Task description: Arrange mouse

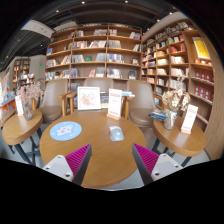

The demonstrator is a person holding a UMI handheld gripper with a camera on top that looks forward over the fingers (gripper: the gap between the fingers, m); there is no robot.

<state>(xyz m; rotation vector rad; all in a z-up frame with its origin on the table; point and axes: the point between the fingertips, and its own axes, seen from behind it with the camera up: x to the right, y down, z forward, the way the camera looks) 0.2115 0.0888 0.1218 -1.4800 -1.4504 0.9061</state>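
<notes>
Jaws wide, empty; gripper [111, 160] over round table [100, 150]; mouse [117, 133] ahead; no legible writing.

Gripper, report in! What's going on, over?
Jaws open, empty. Mouse on round table, ahead of the gripper. Blue mat beside it. Path clear.

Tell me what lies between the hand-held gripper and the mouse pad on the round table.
In the gripper view, only bare wooden table lies between the open hand-held gripper and the blue round mouse pad.
</notes>
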